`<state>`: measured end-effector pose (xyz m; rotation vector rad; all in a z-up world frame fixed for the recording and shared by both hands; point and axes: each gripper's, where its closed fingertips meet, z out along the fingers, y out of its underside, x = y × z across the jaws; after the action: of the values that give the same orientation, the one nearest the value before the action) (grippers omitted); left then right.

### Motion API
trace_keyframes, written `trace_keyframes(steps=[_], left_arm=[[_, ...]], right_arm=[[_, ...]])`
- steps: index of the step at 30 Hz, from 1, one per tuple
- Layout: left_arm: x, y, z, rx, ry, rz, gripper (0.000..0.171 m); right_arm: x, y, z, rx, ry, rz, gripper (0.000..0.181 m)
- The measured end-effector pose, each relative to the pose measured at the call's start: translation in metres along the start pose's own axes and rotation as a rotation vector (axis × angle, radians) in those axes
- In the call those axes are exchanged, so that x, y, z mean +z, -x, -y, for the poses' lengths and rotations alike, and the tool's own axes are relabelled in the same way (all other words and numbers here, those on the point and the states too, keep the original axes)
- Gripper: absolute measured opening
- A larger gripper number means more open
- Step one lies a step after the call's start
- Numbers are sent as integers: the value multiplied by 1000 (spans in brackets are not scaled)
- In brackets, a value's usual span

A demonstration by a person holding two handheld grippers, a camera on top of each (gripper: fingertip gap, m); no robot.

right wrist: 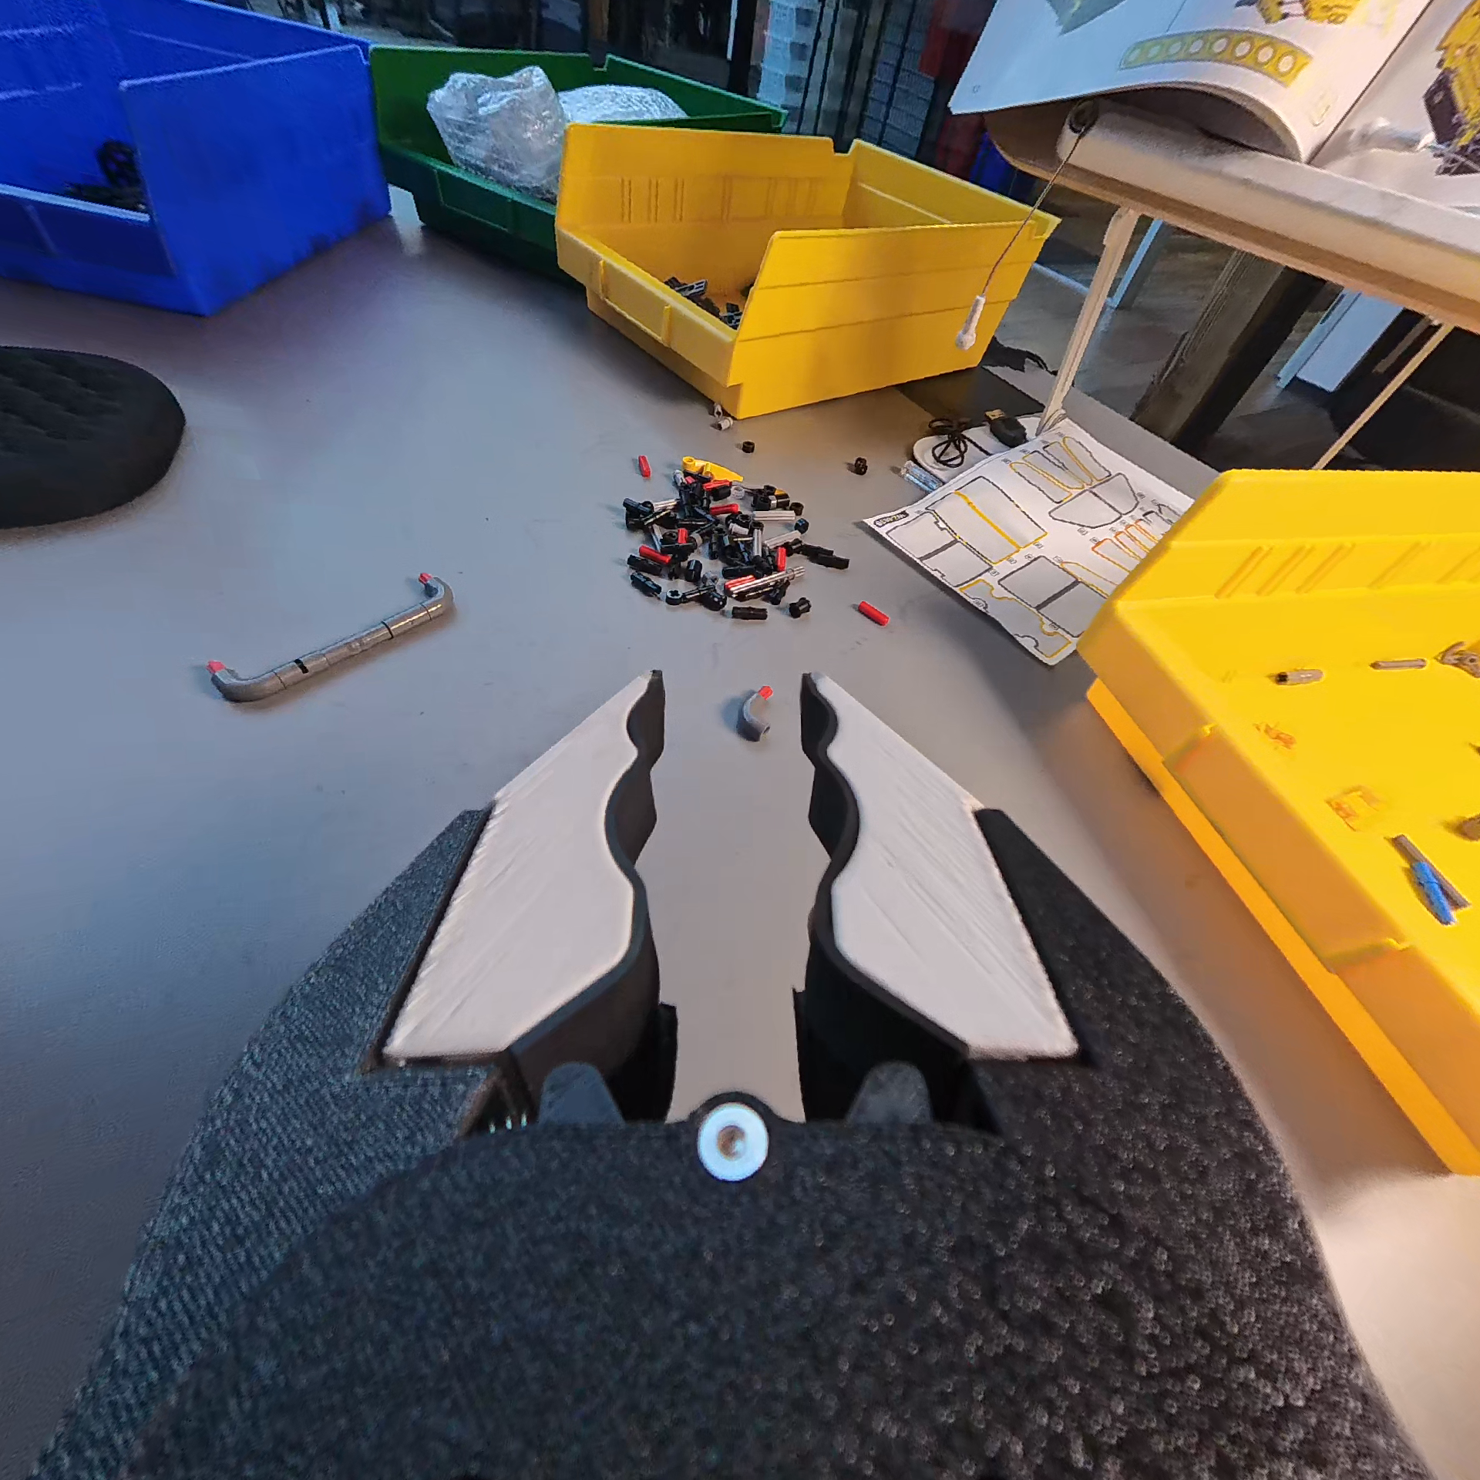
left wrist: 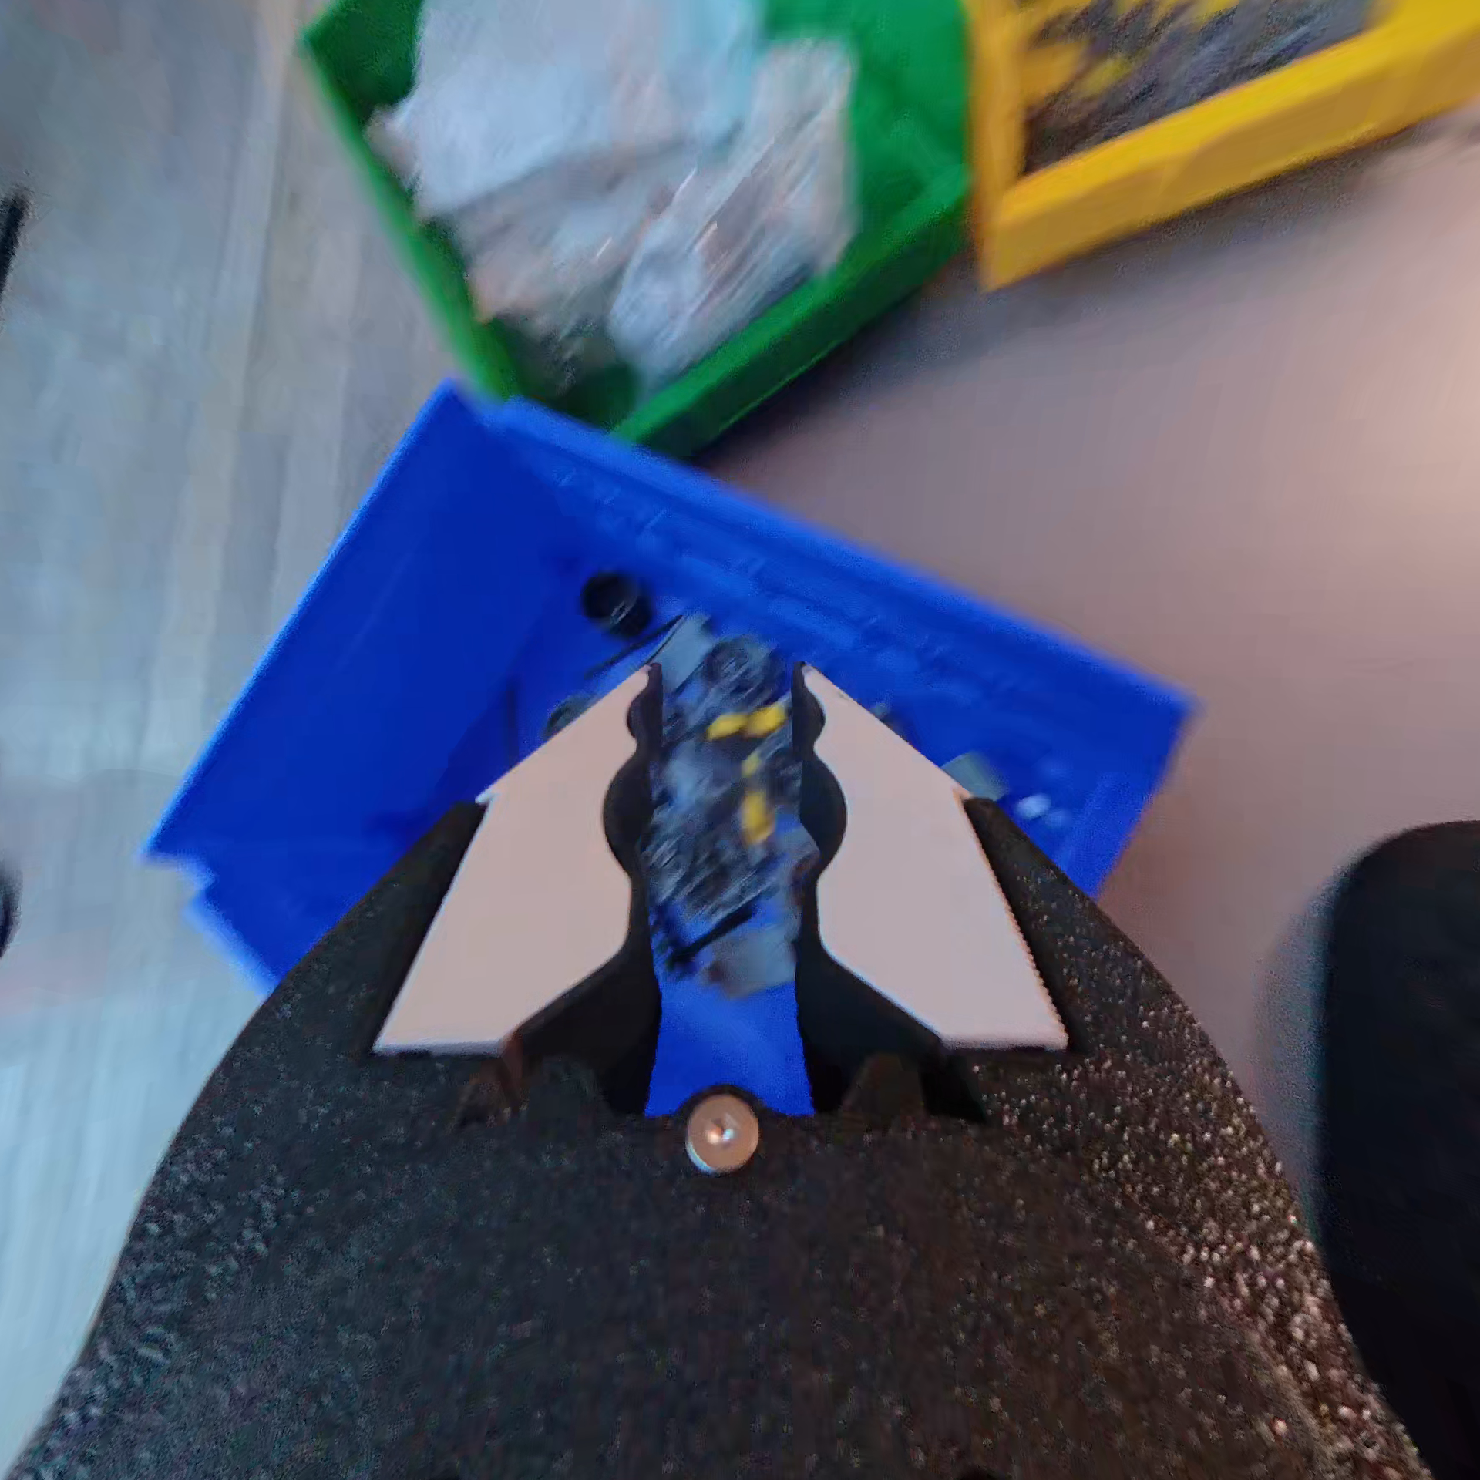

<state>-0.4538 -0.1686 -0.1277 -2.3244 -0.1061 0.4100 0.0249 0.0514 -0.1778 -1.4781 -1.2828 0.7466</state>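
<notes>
- Left gripper (left wrist: 727, 669) hangs over an open blue plastic bin (left wrist: 448, 641). Its fingers stand apart and I can't make out anything touching them. Seen through the gap is a blurry jumble of small dark and yellow parts (left wrist: 733, 809) in the bin.
- Only the left wrist view looks down into a green plastic bin (left wrist: 905, 264) stuffed with crinkly clear plastic bags (left wrist: 633, 176). That whole shot is pretty smeared.
- Right gripper (right wrist: 733, 677) is low over the grey tabletop (right wrist: 400, 448), fingers spread and holding nothing. A small grey elbow piece with a red tip (right wrist: 753, 711) lies just ahead, between the fingertips.
- Only the right wrist view shows a loose pile of black, red and grey pins (right wrist: 725, 548), a long grey bar with bent, red-tipped ends (right wrist: 332, 641) off to the left, a printed sheet (right wrist: 1017, 536) and a yellow plastic bin (right wrist: 809, 264).
</notes>
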Motion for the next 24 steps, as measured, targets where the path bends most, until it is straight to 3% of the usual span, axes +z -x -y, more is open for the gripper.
trace_keyframes(steps=[3,5,8,11,15,18,21,24], left_arm=[[-12,-102,57,80,-245,-360,32],[-24,-178,77,151,-331,-628,33],[-21,-277,72,311,-306,-912,37],[2,-346,49,454,-200,-1068,35],[42,-381,29,608,-61,-1079,33],[58,-391,21,721,-23,-1034,30],[63,-397,20,756,-27,-1012,8],[64,-401,24,717,-39,-997,6]], right_arm=[[3,4,-1,3,-1,21,32],[4,10,-1,-5,-2,39,32],[7,19,-2,-20,-10,66,32],[10,27,-4,-40,-9,86,32],[12,32,-7,-76,4,89,32],[10,31,-6,-82,1,81,31],[11,26,-10,-74,18,65,31],[12,24,-12,-67,28,65,31]])
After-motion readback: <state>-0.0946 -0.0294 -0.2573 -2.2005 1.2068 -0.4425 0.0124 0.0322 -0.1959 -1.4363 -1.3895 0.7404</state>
